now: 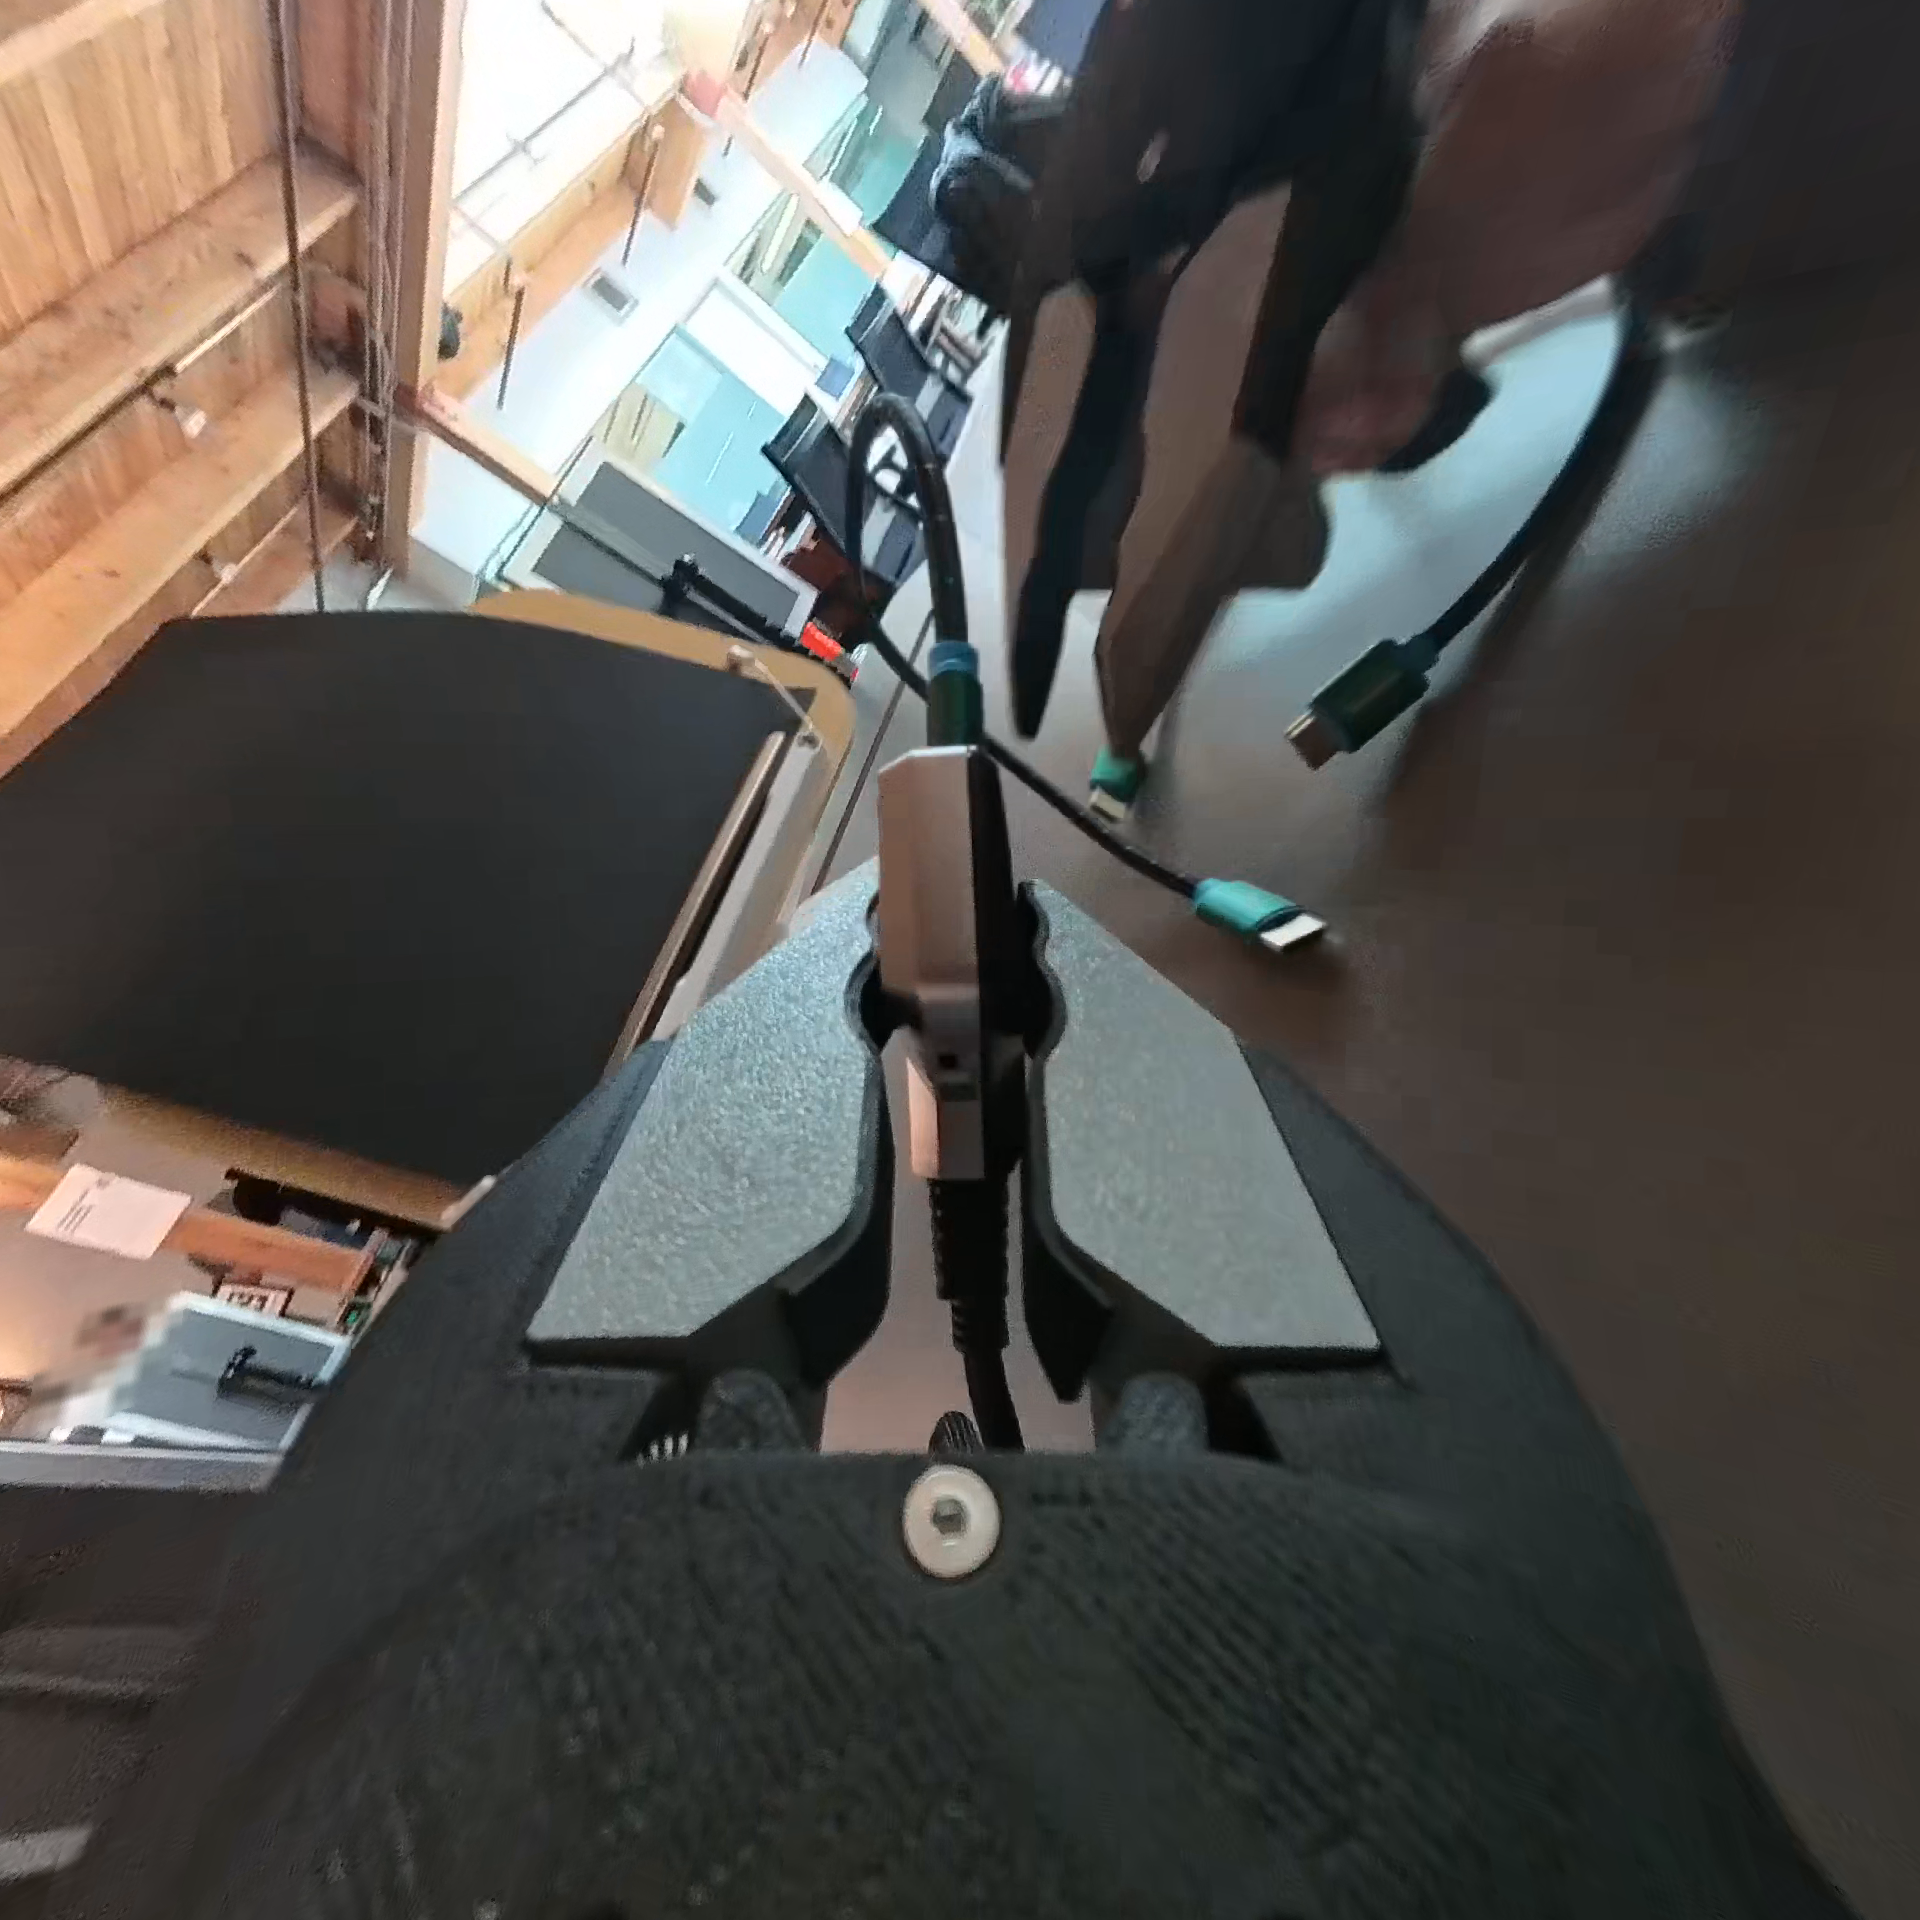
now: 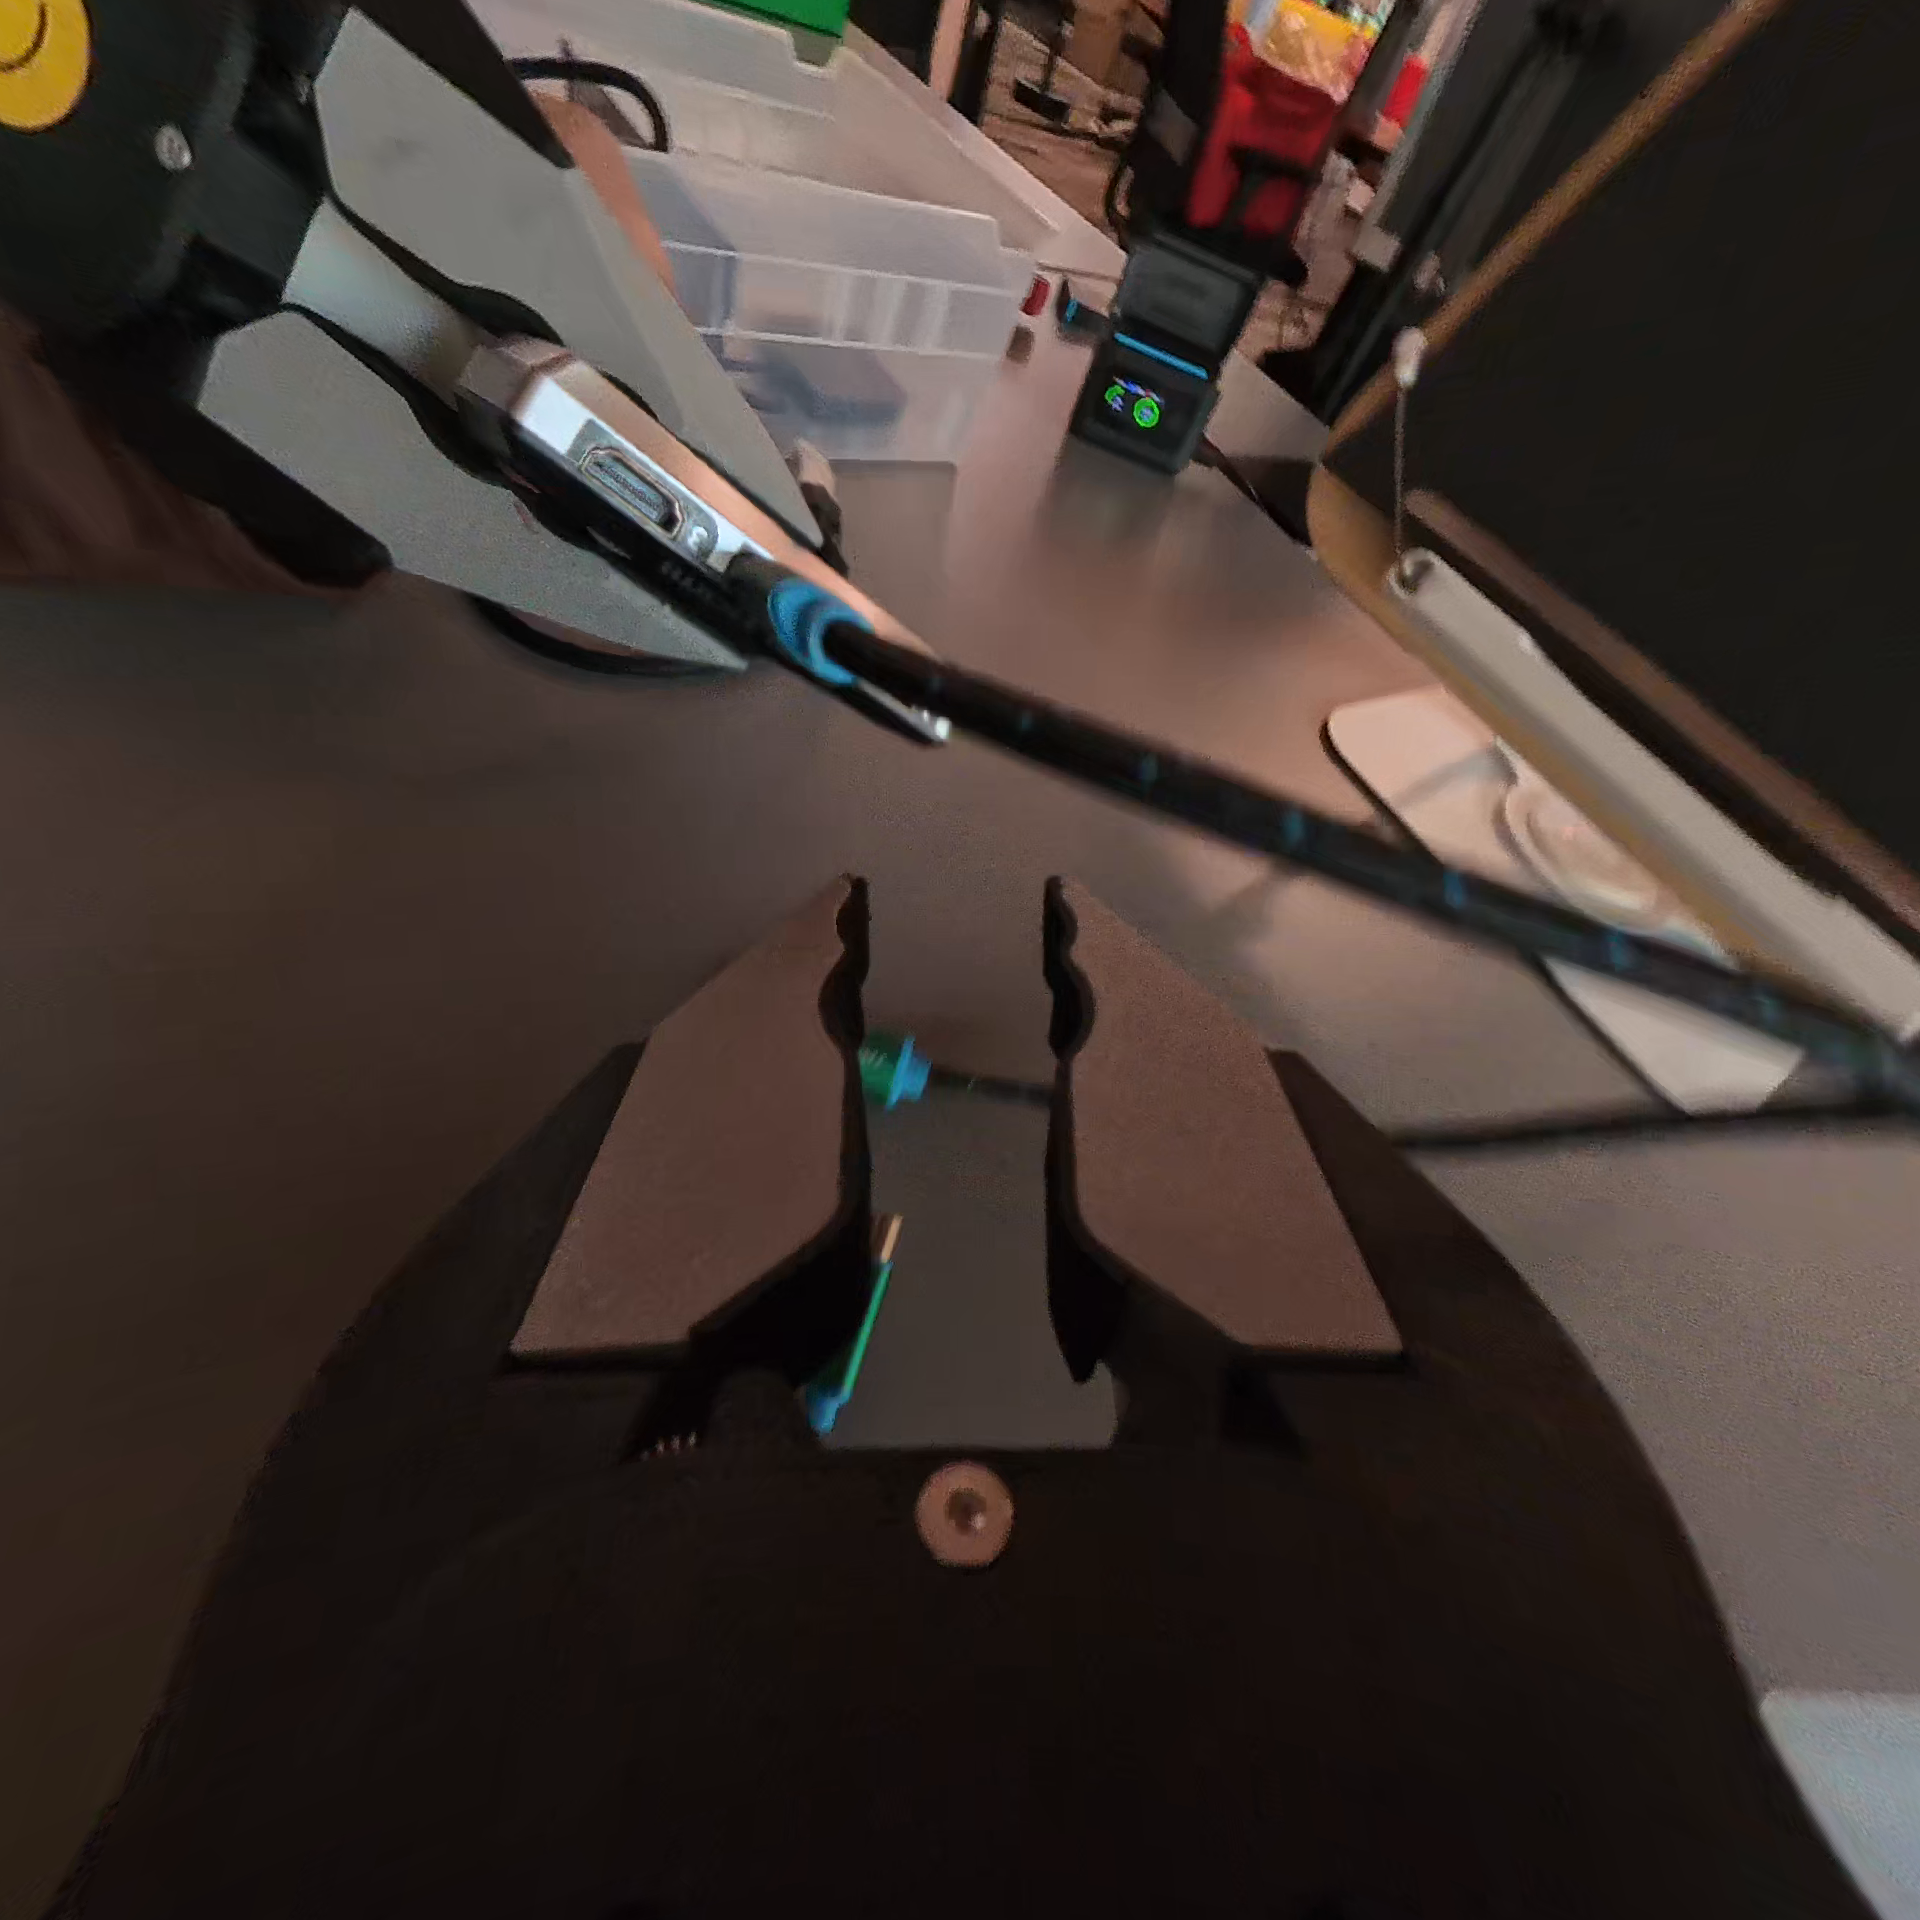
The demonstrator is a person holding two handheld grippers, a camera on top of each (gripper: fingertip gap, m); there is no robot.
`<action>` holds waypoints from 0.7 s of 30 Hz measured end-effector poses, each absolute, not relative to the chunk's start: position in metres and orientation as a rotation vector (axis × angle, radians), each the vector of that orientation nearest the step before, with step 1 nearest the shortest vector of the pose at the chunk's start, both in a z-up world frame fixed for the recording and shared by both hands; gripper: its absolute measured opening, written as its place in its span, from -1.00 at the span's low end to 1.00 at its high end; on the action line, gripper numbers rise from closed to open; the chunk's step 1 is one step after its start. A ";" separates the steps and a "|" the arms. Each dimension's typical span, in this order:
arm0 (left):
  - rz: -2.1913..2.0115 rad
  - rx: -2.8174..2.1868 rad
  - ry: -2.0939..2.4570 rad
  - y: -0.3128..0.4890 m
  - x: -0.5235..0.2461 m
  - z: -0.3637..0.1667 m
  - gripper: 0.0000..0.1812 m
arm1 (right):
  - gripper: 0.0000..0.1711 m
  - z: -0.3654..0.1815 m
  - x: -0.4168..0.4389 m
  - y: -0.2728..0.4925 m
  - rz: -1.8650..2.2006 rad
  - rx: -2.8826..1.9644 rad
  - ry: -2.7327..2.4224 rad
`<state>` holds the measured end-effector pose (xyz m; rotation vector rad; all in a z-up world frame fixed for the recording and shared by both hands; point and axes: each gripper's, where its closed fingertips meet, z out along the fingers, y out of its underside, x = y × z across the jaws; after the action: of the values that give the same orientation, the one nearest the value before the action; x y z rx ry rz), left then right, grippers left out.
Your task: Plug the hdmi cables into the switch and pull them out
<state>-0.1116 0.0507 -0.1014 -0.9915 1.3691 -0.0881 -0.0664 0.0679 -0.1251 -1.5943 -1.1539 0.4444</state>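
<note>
My left gripper is shut on a silver HDMI switch, held above the dark table. A black cable's blue-collared plug sits in the switch's far end. In the right wrist view the switch shows an empty port beside that plugged cable. My right gripper is open and low over the table, with a green plug lying between its fingers, untouched. A second green plug lies under its left finger. Loose plugs lie on the table.
A black monitor stands to the left, its stand base on the table. A clear plastic bin and a small black device with a lit screen sit at the back. The taut braided cable crosses ahead of my right gripper. One gripper's finger ends stand about 6 cm off the other's.
</note>
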 end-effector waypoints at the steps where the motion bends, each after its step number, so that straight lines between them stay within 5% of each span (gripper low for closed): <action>1: -0.077 -1.006 1.361 0.054 -0.115 -0.102 -0.78 | -0.69 -0.125 -0.060 0.065 0.448 -1.637 -1.120; 14: 0.085 -0.994 1.322 0.070 -0.114 -0.106 -0.78 | -0.55 -0.190 -0.012 0.028 0.249 -2.014 -1.058; 18: 0.109 -0.988 1.322 0.071 -0.114 -0.109 -0.78 | -0.87 -0.201 -0.038 0.000 0.450 -2.042 -1.240; 21: 0.115 -0.985 1.334 0.071 -0.113 -0.111 -0.78 | -0.67 -0.196 -0.038 0.000 0.436 -2.034 -1.234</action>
<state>-0.1129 0.0711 -0.1113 -0.9852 1.3335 0.1149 -0.0385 0.0002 -0.1957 -2.0335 -1.2338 0.4359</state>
